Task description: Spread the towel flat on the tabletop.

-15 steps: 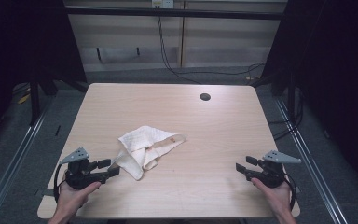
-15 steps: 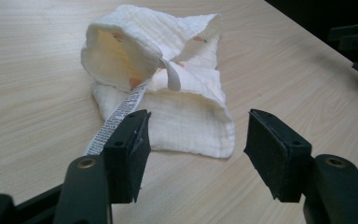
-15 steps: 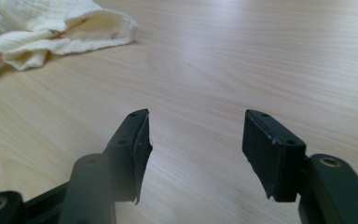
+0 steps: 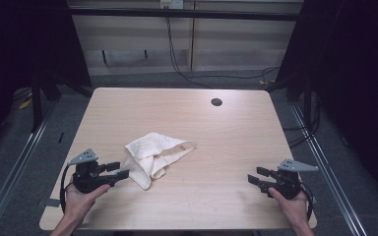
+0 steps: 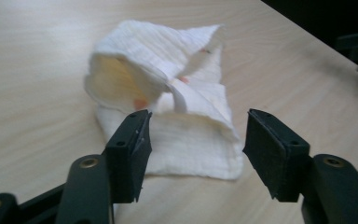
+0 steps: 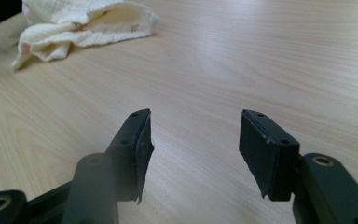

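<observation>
Likely the approach before a first grasp: crumpled white cloth (image 4: 156, 156) left of table (image 4: 236, 142) centre, left gripper (image 4: 118, 172) wide-jawed just beside its near-left corner, right gripper (image 4: 256, 176) wide, empty, near the front-right corner; next, probably closing on that hem.

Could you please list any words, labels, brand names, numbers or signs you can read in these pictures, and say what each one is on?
None: no readable text in any view.
The cloth bears only small orange marks, not letters.
The table shows plain wood grain and a dark round hole.
The left gripper and right gripper, with their grey plates, carry no legible marking.
The small white item on the far wall is too small to read.
</observation>
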A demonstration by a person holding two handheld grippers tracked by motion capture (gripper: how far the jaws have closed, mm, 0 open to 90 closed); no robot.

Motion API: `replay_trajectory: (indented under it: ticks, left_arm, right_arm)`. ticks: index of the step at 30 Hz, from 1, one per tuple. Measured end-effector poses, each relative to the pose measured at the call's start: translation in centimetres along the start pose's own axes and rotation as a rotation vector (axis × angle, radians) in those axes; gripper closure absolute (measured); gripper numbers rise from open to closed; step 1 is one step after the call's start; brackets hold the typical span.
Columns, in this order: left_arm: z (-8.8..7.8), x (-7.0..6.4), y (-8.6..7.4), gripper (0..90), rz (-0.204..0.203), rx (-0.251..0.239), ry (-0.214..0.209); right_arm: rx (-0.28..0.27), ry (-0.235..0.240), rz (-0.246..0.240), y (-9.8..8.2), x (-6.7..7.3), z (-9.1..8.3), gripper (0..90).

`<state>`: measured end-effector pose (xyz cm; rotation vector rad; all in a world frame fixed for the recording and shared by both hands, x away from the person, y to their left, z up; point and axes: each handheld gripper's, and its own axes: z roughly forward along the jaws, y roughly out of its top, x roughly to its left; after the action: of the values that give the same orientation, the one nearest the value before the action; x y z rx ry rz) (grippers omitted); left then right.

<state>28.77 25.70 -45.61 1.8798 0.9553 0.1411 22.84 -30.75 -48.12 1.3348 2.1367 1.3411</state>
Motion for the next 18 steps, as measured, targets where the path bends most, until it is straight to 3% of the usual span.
replay_trajectory:
  ticks: [4, 6, 12, 15, 18]
  left_arm:
    - [0.2, 0.1, 0.7, 40.3, 0.038, 0.016, 0.010]
    - [0.4, 0.3, 0.9, 45.8, 0.066, 0.015, 0.015]
    - [1.3, 0.9, 2.0, 46.1, 0.083, 0.042, 0.024]
    - [1.8, 1.6, 3.0, 46.2, 0.102, 0.056, 0.016]
    - [2.6, 2.4, 4.0, 46.6, 0.088, 0.036, 0.023]
  right_arm:
    - [0.022, 0.020, -0.013, 0.2, 0.7, 0.2, 36.6]
    - [0.029, 0.016, -0.035, 0.2, 0.9, 0.3, 36.4]
    - [0.051, 0.028, -0.029, 0.0, 1.0, 0.4, 35.8]
    - [0.051, 0.005, -0.023, 0.0, 0.9, 0.5, 34.3]
    - [0.048, -0.002, -0.019, 0.0, 0.7, 0.6, 33.7]
